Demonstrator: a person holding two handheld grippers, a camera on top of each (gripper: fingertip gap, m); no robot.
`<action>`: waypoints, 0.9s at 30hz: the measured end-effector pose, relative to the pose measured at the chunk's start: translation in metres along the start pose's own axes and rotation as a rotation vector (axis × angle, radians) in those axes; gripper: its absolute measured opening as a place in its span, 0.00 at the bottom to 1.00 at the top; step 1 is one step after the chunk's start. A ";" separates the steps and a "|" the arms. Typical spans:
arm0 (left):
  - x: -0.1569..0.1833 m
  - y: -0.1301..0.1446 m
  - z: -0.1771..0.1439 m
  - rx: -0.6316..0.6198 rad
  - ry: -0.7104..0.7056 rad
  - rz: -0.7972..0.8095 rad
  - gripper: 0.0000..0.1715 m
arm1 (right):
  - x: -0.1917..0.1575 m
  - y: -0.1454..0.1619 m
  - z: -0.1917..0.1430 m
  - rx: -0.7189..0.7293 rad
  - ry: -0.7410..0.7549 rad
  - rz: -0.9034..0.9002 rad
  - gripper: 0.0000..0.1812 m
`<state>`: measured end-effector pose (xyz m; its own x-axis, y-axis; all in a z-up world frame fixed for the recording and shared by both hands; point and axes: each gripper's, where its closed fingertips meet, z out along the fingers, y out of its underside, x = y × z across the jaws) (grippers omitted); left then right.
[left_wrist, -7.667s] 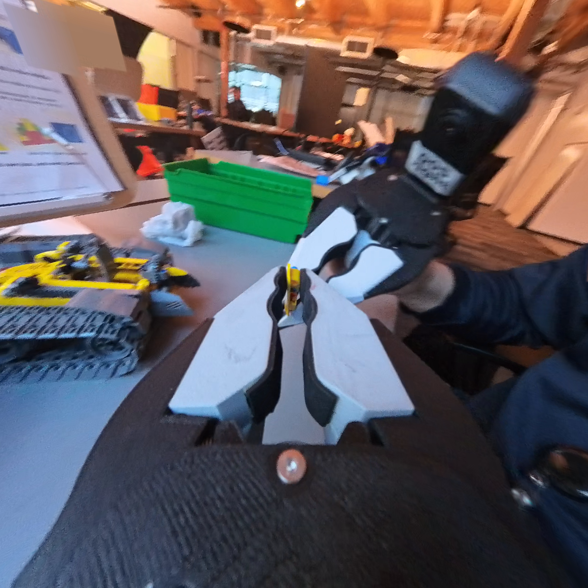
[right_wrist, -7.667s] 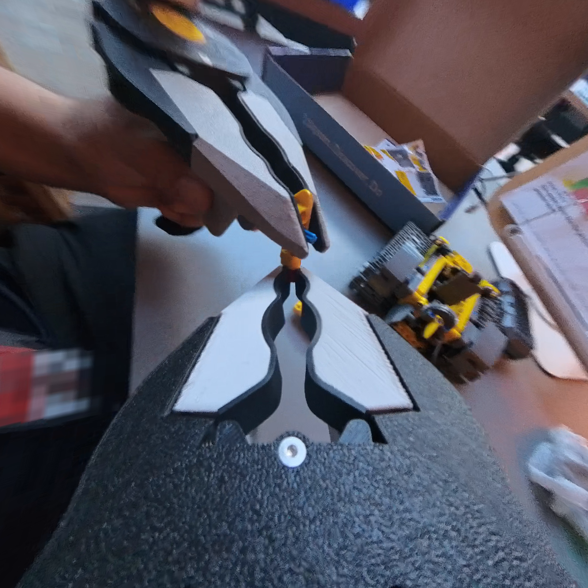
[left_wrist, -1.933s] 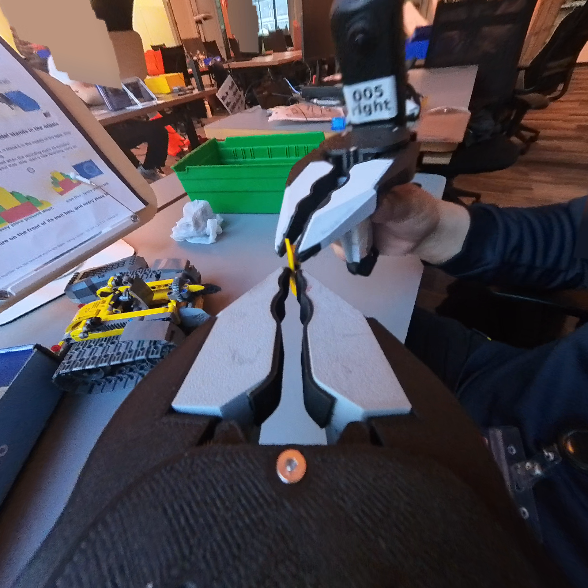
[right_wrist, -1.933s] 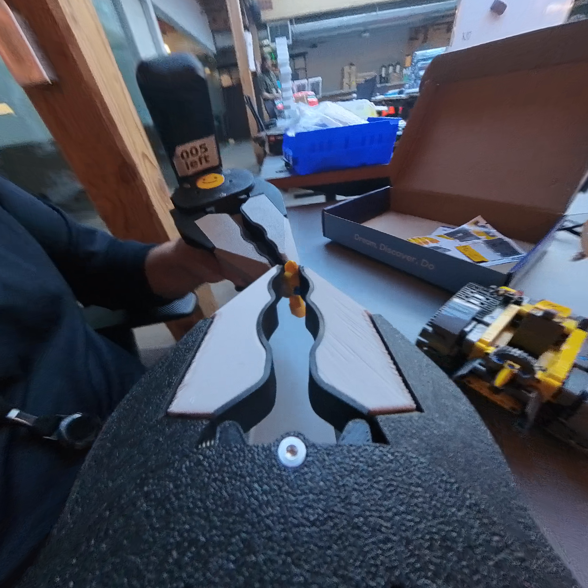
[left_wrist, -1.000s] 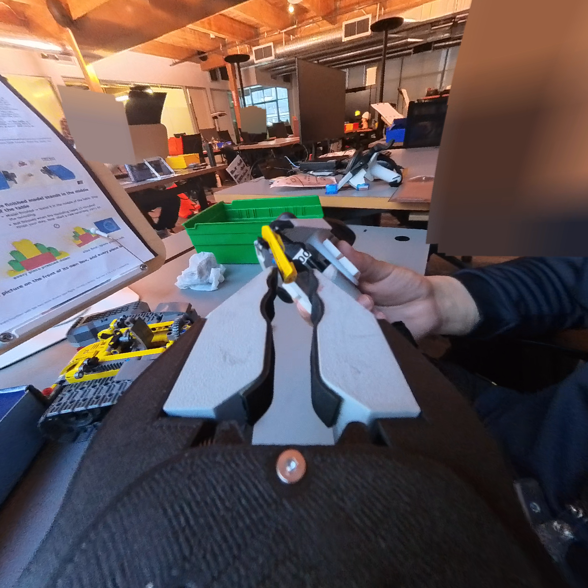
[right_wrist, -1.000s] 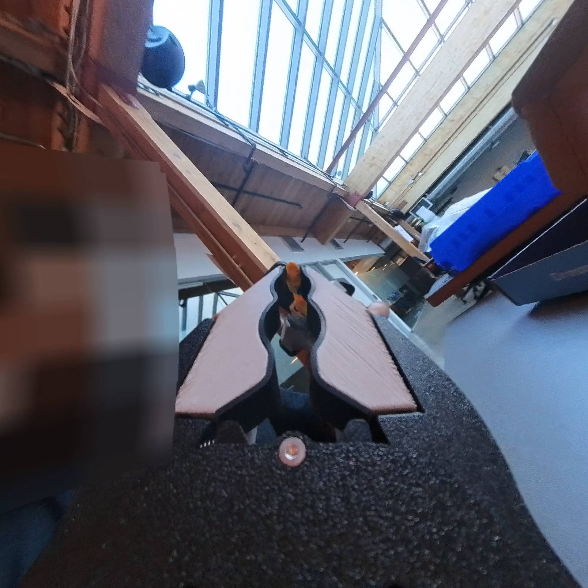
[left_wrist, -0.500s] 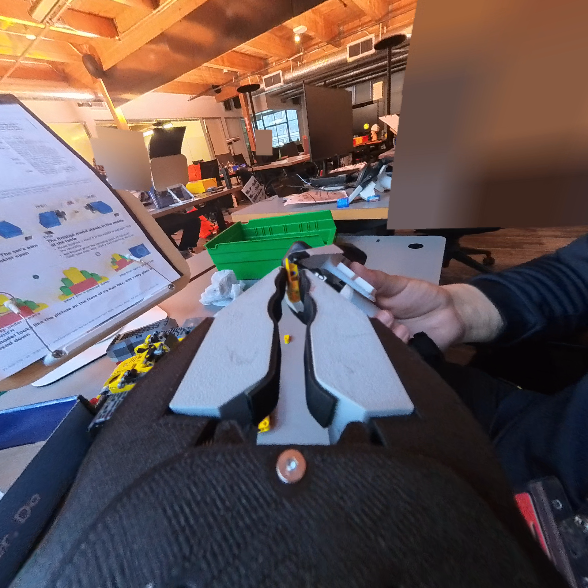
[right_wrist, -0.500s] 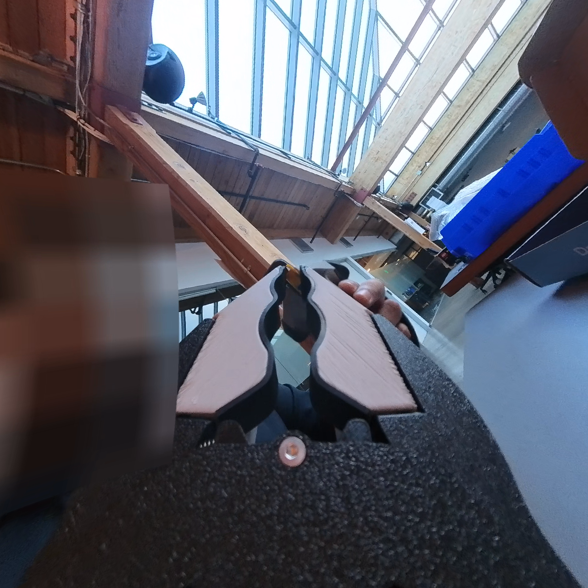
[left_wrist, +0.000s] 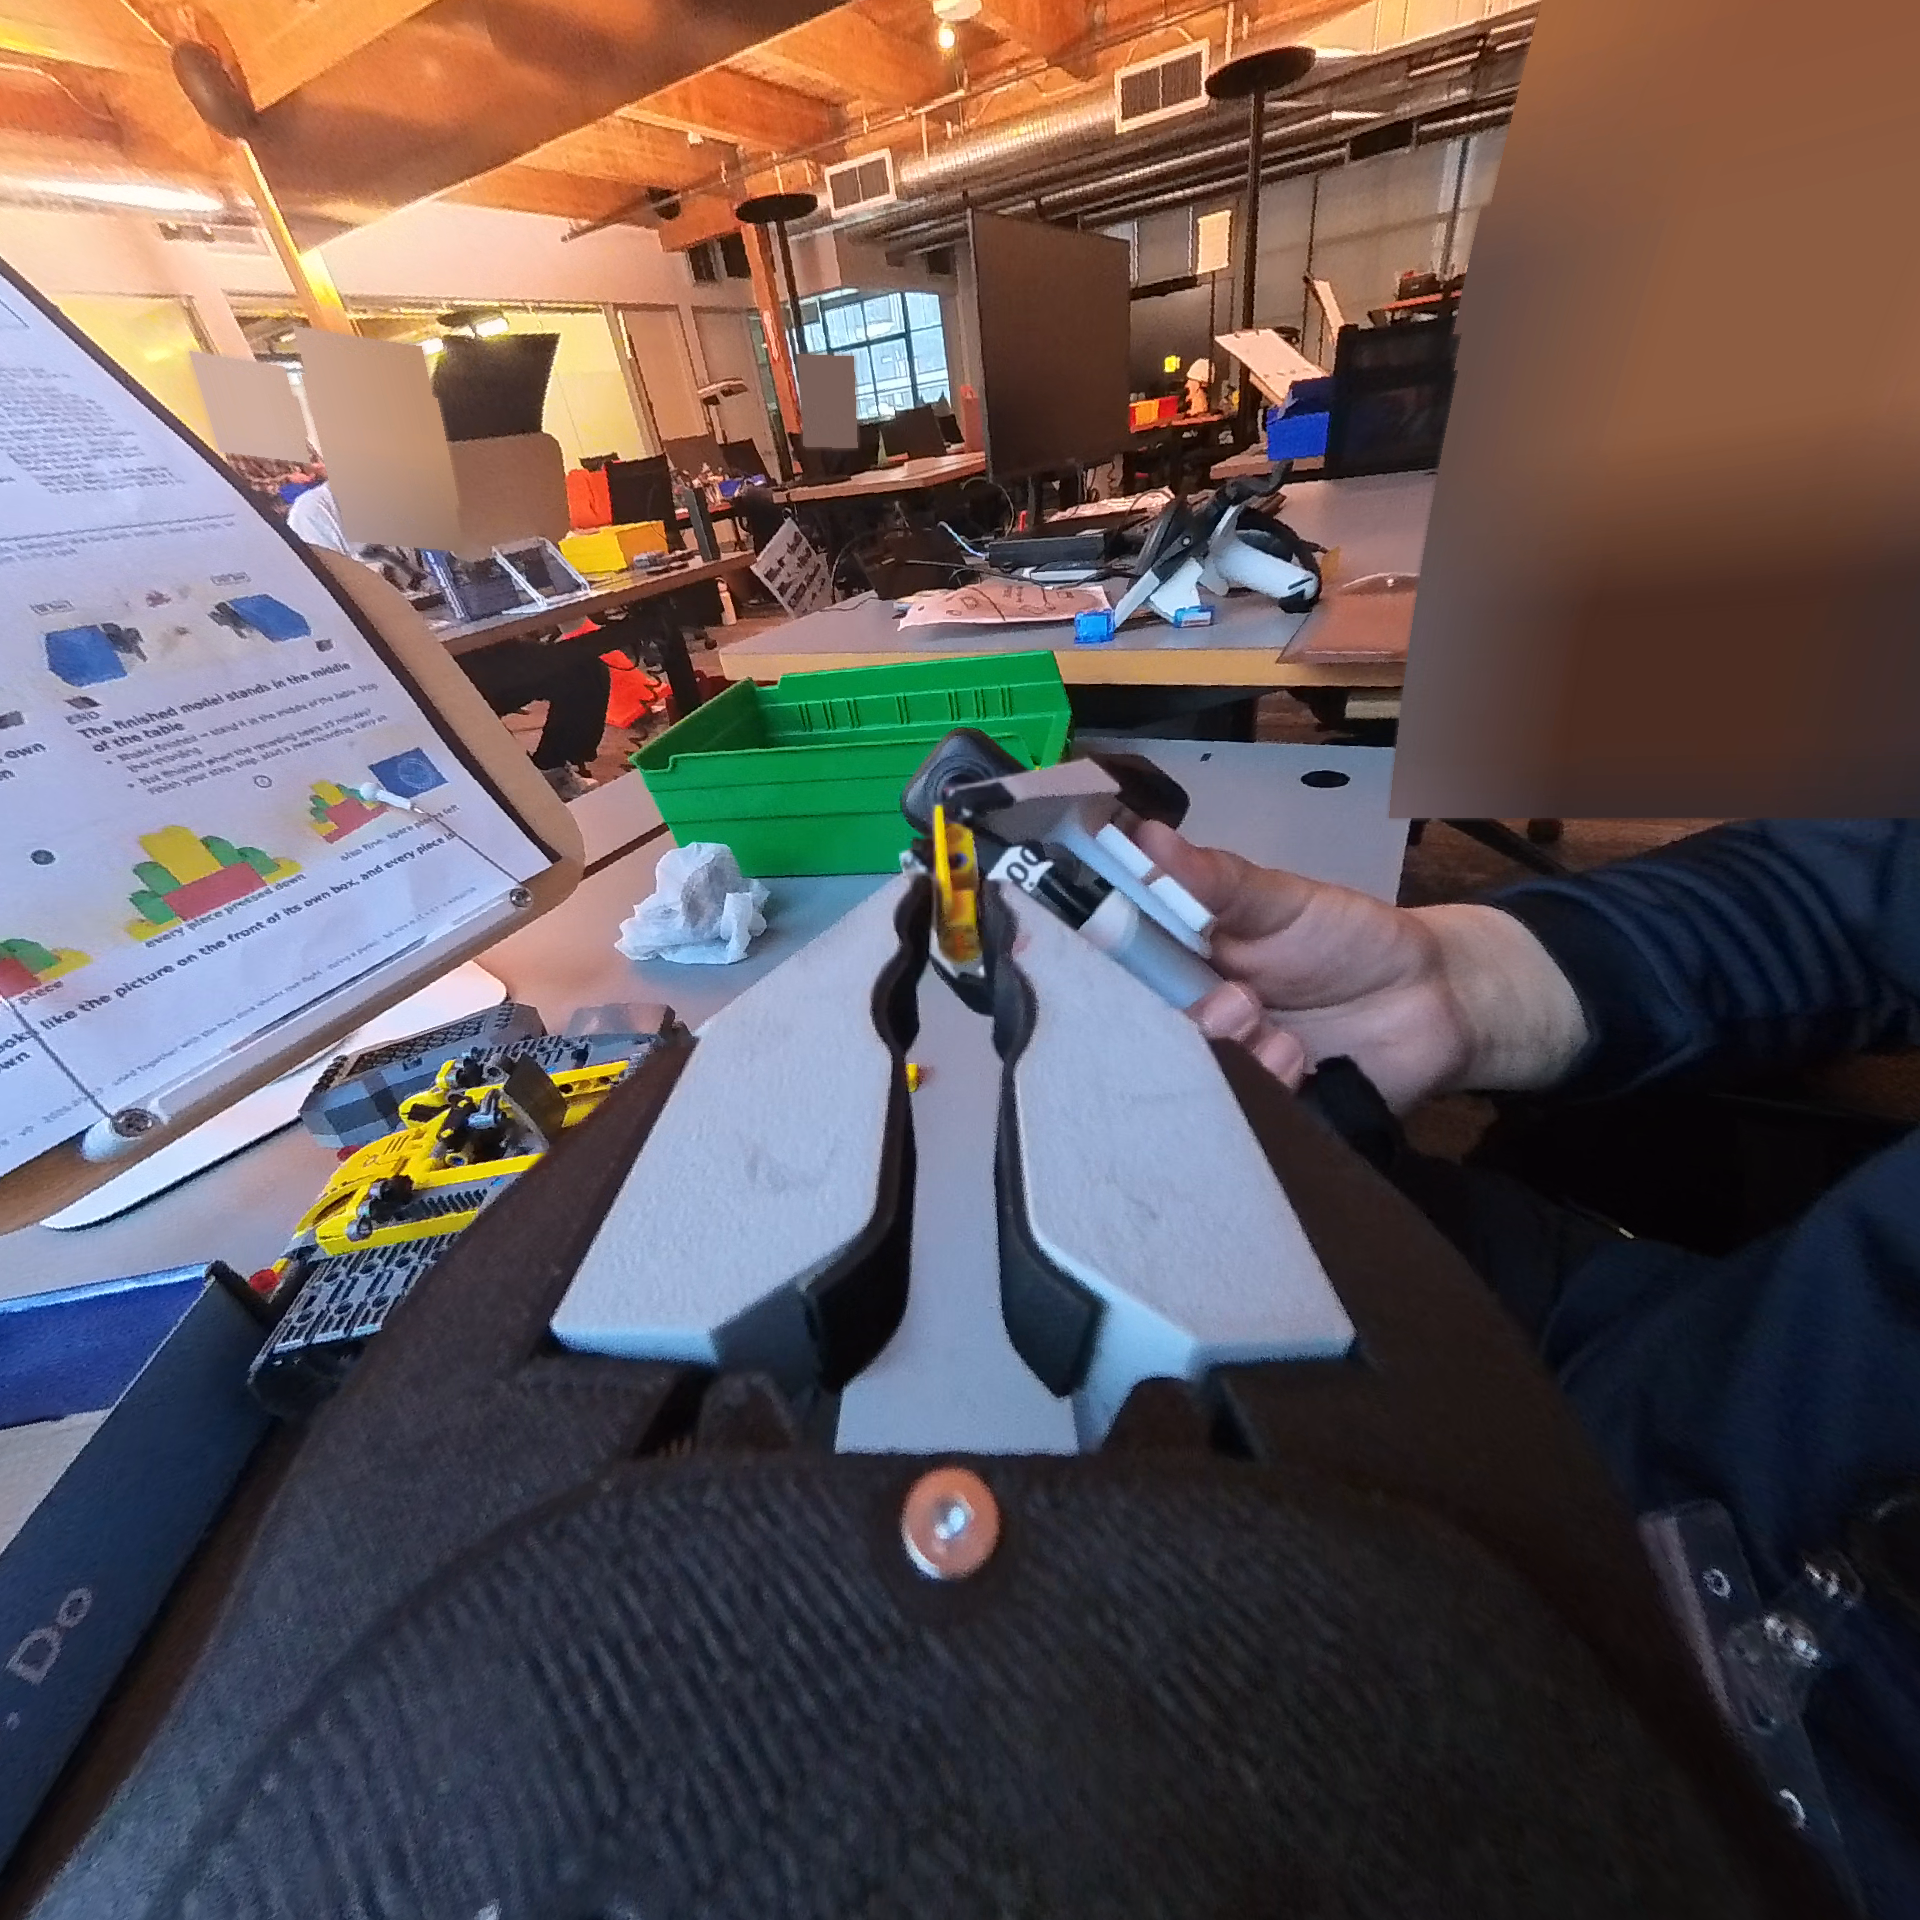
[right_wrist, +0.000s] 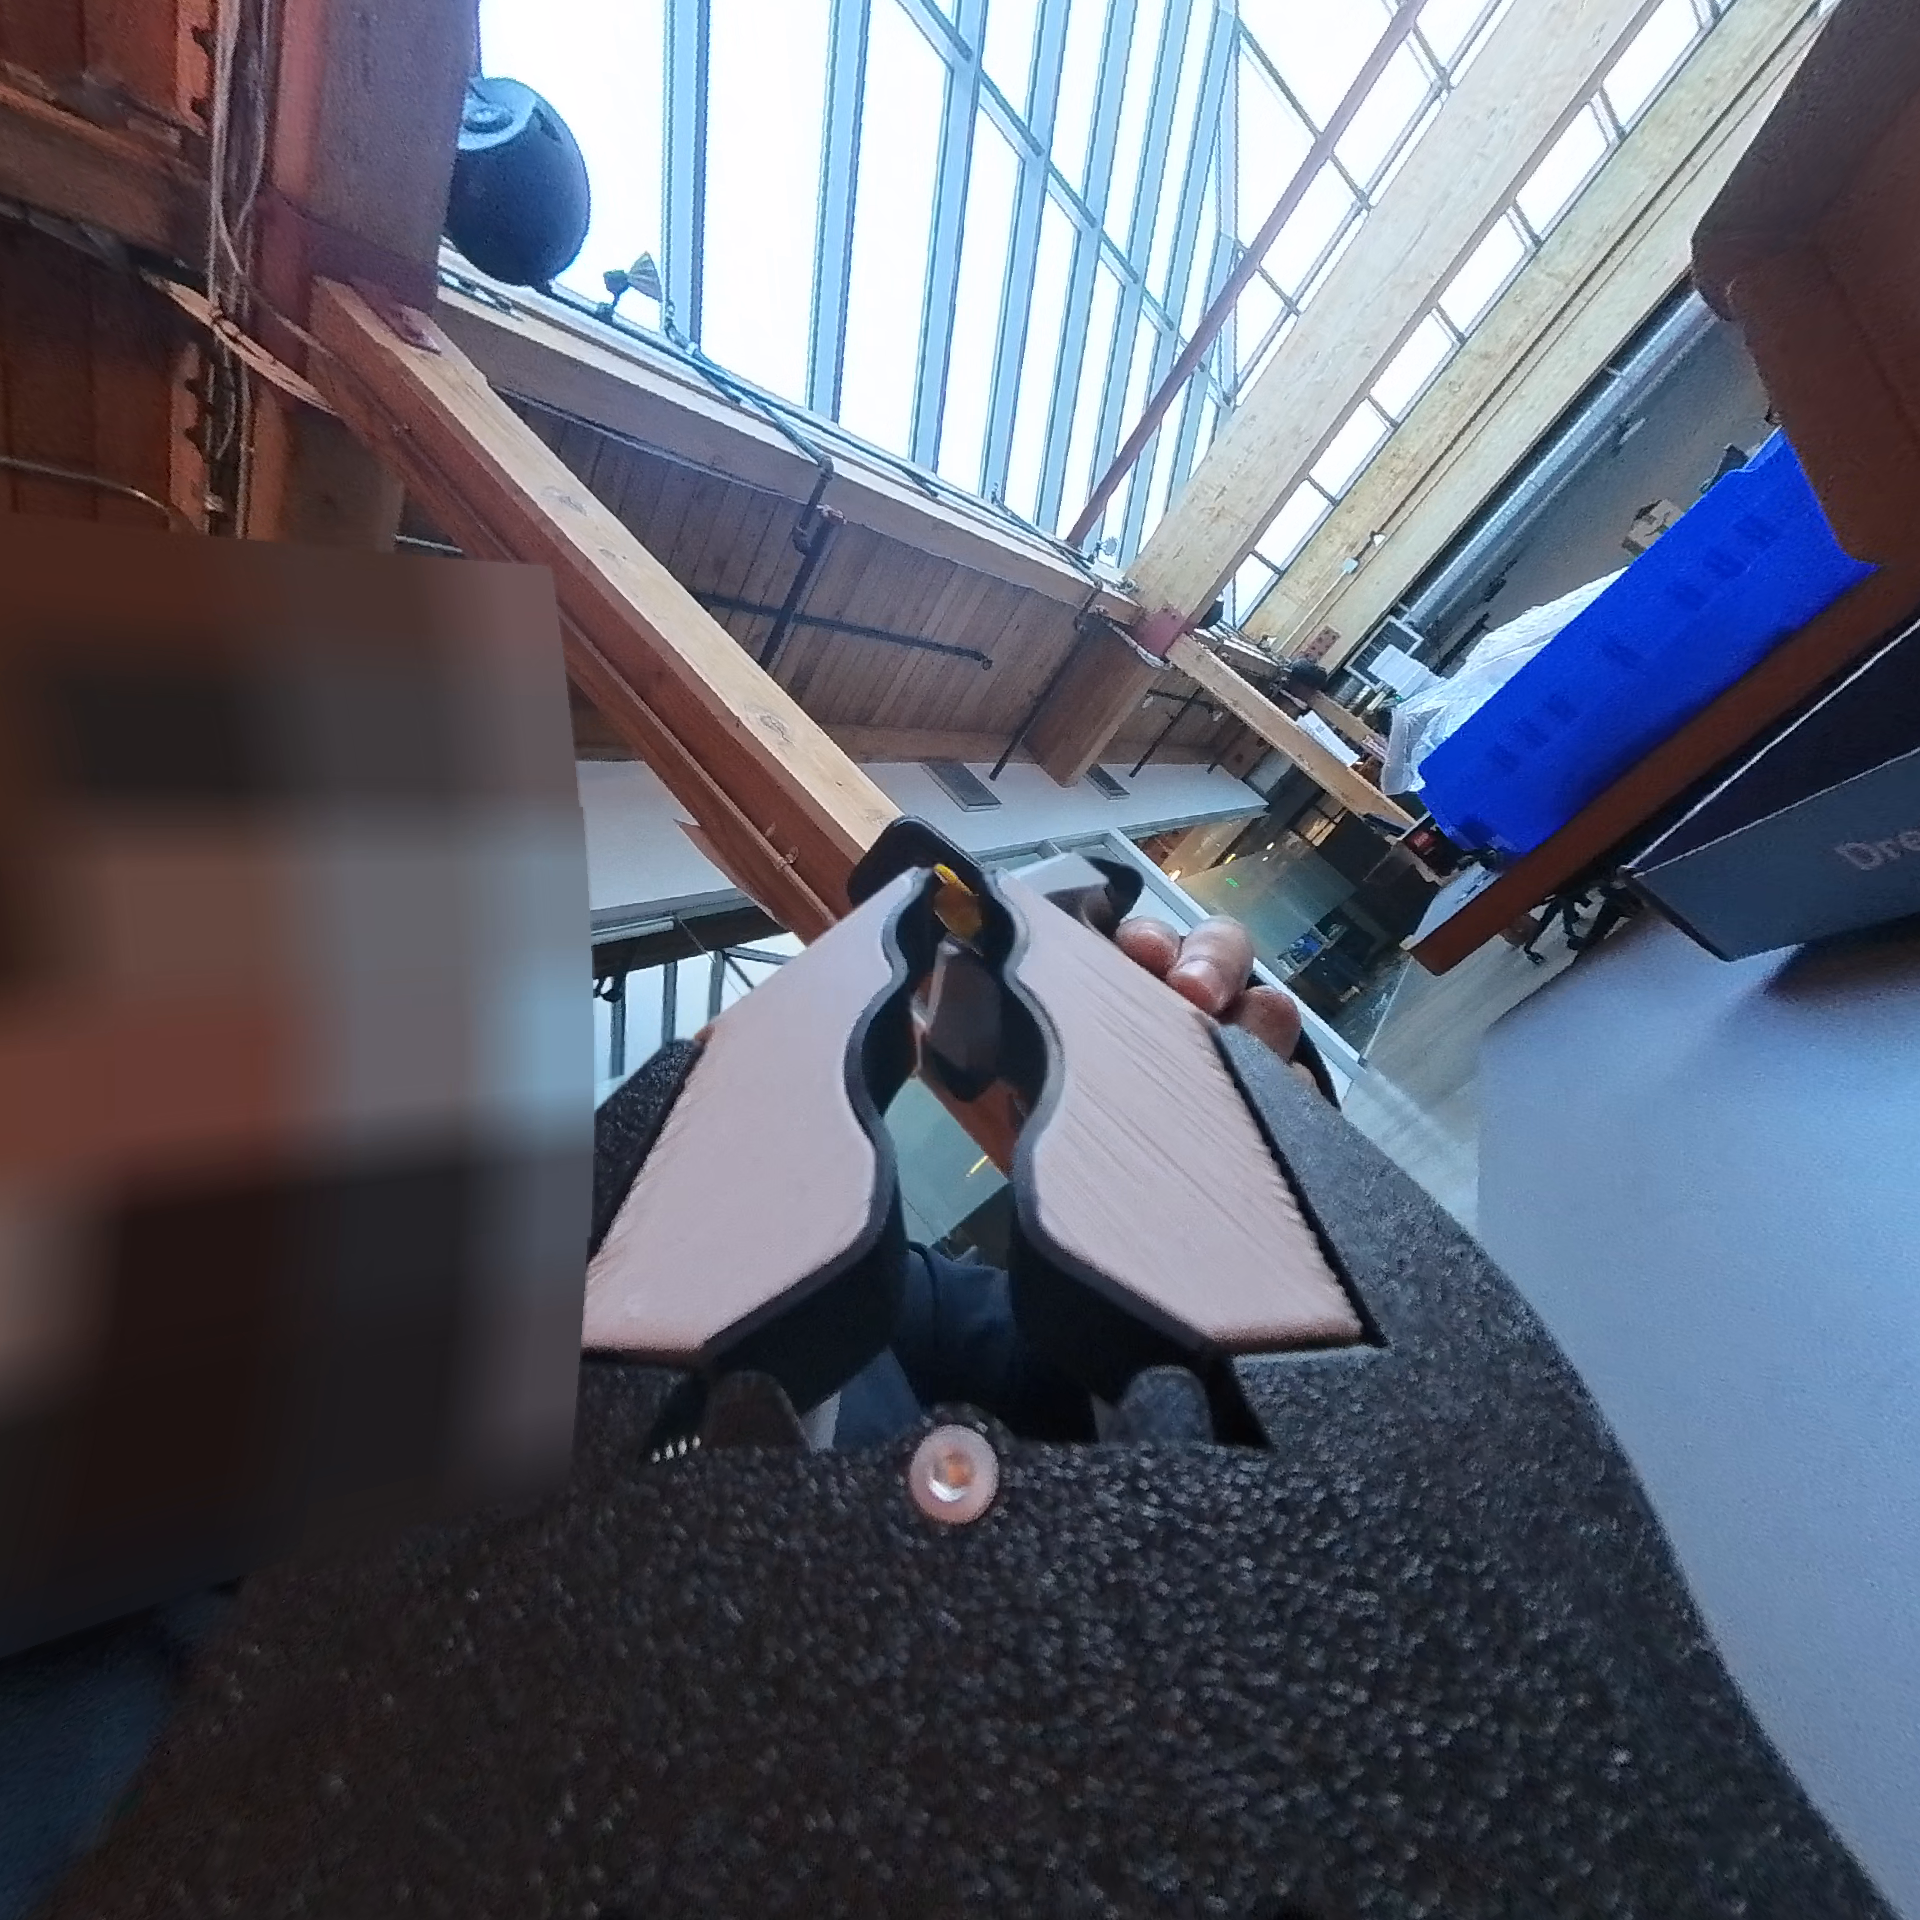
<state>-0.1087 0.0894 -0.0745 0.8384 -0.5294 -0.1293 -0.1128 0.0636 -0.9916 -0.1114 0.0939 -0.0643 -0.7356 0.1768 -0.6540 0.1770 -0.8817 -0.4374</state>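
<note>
My left gripper (left_wrist: 951, 914) is shut on a small yellow brick piece (left_wrist: 954, 899), held up above the grey table (left_wrist: 582, 956). My right gripper (left_wrist: 1049, 831), held in a hand (left_wrist: 1351, 977), meets it tip to tip from beyond. In the right wrist view, which tilts up at the windows, my right gripper (right_wrist: 951, 896) is shut on a small yellow-orange piece (right_wrist: 954, 902). The left gripper's dark tip (right_wrist: 966, 1008) sits just behind it. I cannot tell whether both hold one joined part.
A yellow and grey tracked toy vehicle (left_wrist: 447, 1132) lies at the left. Behind it are an instruction board (left_wrist: 208, 779), a crumpled tissue (left_wrist: 691, 904) and a green bin (left_wrist: 852, 769). A blue box (left_wrist: 94, 1455) is at the lower left. A tiny yellow bit (left_wrist: 914, 1075) lies below the fingers. The grippers are tip to tip, or close to it.
Since two seconds ago both grippers rose, and the right one turned from pointing down to pointing up and at the left one. Over the last half second they barely moved.
</note>
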 end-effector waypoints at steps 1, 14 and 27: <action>0.000 0.000 0.000 -0.002 -0.002 0.003 0.04 | 0.000 0.000 0.000 0.002 -0.001 0.003 0.03; -0.005 0.037 -0.002 -0.230 0.069 -0.082 0.03 | 0.024 0.005 -0.035 -0.634 0.463 -0.908 0.18; 0.025 0.127 0.006 -0.453 0.337 -0.408 0.03 | 0.075 0.079 -0.088 -1.386 0.695 -1.357 0.11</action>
<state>-0.0993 0.0893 -0.2032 0.6582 -0.6741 0.3350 -0.0964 -0.5168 -0.8506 -0.0951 0.0762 -0.2024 -0.5366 0.6865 0.4906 0.3665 0.7133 -0.5973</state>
